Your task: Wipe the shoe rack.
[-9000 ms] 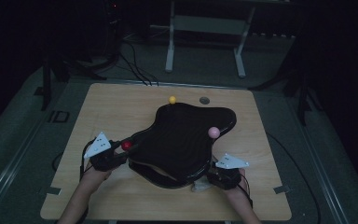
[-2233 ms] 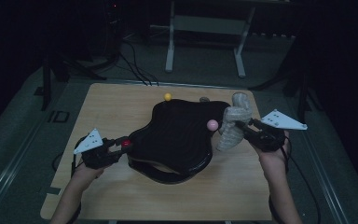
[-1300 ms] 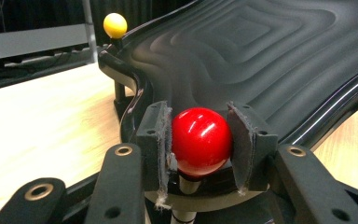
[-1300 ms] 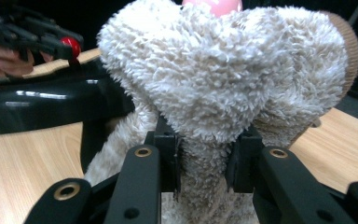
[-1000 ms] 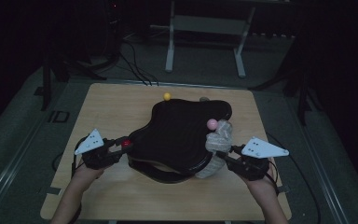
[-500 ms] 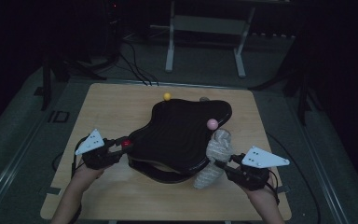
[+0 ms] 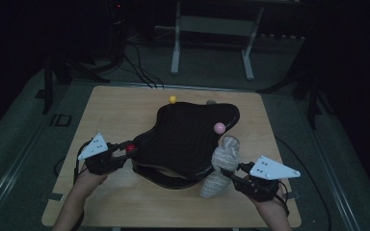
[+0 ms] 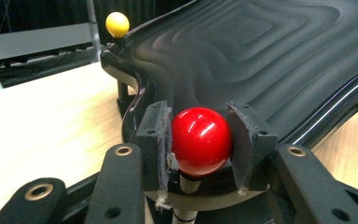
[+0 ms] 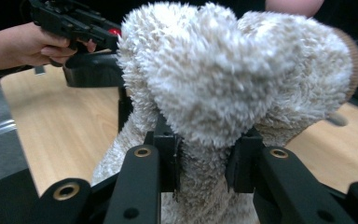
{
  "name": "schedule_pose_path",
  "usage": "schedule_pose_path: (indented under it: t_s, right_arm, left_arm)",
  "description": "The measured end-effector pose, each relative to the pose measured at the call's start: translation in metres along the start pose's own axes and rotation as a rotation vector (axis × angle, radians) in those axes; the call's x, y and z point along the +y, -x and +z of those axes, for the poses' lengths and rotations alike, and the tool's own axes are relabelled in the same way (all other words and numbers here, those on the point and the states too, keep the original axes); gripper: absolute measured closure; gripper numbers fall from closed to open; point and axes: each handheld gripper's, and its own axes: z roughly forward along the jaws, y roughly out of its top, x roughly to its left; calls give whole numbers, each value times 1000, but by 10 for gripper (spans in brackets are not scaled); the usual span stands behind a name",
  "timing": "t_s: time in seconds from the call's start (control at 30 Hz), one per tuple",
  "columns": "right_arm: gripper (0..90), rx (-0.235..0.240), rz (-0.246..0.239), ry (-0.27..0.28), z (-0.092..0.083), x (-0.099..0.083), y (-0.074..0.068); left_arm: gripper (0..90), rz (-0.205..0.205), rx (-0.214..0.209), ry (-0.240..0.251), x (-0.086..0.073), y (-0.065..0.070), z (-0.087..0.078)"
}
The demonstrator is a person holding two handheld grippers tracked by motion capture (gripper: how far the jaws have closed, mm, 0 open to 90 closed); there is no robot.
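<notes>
The left tool [image 8: 200, 140] pinches the red ball [image 8: 200, 141] on its short post at the near-left corner of the black ridged tray [image 7: 188, 139], steadying it on the table [image 7: 115, 115]. The right tool [image 9: 200, 154] is pressed onto a fluffy beige sock [image 9: 223, 84], gripping it around the middle so both ends flop (one drapes toward the table, the other bulges above the jaws). In the high view the sock [image 7: 221, 161] hangs at the tray's near-right edge, just below the pink ball [image 7: 219, 127]; a yellow ball [image 7: 173, 99] marks the far corner.

The step looks like carrying the sock onto the tray. To do it well, keep the left grip firm so the tray cannot slide, lift the sock clear of the raised rim before moving in, and let go only once most of it rests on the ridged surface.
</notes>
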Motion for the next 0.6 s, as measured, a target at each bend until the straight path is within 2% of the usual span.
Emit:
schedule_pose_path:
  t_s: [0.03, 0.07, 0.17, 0.27, 0.4, 0.43, 0.47, 0.6]
  right_arm:
    - [699, -1, -10, 29, -4, 4, -3]
    - [699, -3, -14, 29, -4, 3, -4]
    - [701, -10, -6, -14, 8, -6, -5]
    - [701, 7, 13, -26, 8, -9, -3]
    - [700, -10, -14, 32, -8, 6, -5]
    - [700, -10, -14, 32, -8, 6, -5]
    - [700, -8, -20, 60, -14, 12, -5]
    - [701, 0, -33, 61, -10, 14, -7]
  left_arm:
    - [597, -2, -1, 1, 0, 0, 0]
    - [597, -2, -1, 1, 0, 0, 0]
    - [597, 0, 0, 0, 0, 0, 0]
    - [597, 2, 2, -3, 0, 0, 0]
    - [597, 4, 2, -2, 0, 0, 0]
    - [597, 4, 2, -2, 0, 0, 0]
    - [597, 5, 3, -3, 0, 0, 0]
    - [597, 4, -1, 0, 0, 0, 0]
